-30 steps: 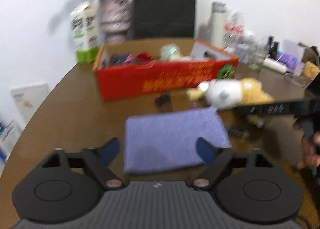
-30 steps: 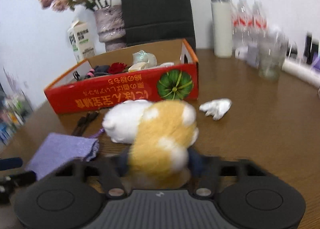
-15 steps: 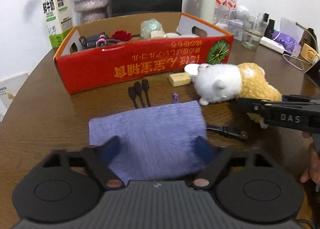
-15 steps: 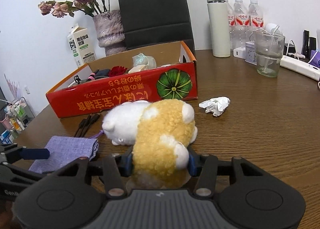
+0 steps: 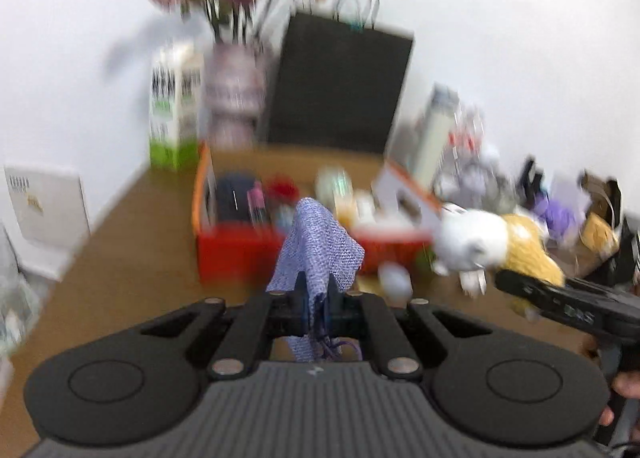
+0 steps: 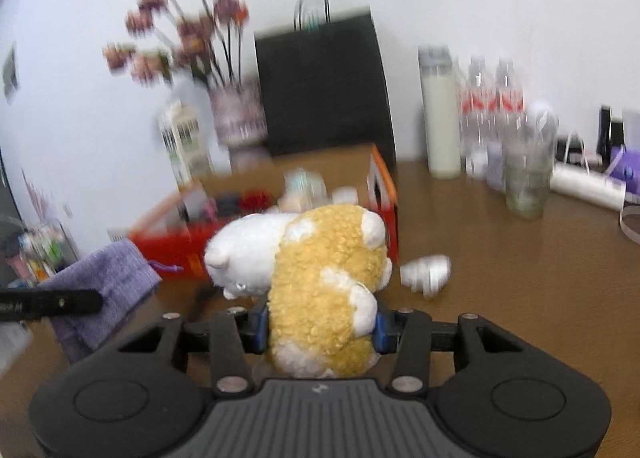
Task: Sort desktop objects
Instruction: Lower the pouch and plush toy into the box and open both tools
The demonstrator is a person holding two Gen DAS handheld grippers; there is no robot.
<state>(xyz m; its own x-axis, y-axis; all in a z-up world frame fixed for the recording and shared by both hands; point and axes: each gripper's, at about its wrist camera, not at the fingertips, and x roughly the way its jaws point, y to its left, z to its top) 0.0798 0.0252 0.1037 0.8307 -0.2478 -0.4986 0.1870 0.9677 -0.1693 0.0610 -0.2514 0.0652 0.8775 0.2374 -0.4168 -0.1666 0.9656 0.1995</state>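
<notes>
My left gripper [image 5: 316, 292] is shut on a purple knitted cloth pouch [image 5: 320, 246], which hangs bunched above the brown table. The pouch [image 6: 108, 278] also shows at the left of the right wrist view. The jaws of my right gripper [image 6: 320, 328] are closing on a yellow and white plush toy [image 6: 320, 278], with the blue pads pressing its sides. In the left wrist view the plush [image 5: 476, 246] is in the air at the right. A red cardboard box [image 5: 236, 254] holding several small items stands behind both; its right end [image 6: 386, 194] is orange-edged.
A crumpled white paper [image 6: 426, 272] lies on the table [image 6: 520, 278] right of the plush. At the back stand a black paper bag [image 6: 320, 86], a vase of dried flowers [image 6: 236, 114], a milk carton [image 5: 174, 114], a white flask [image 6: 440, 118], bottles and a glass [image 6: 528, 174].
The left gripper closed on the purple pouch and lifted it off the table. The right gripper rose with the plush still in its grip.
</notes>
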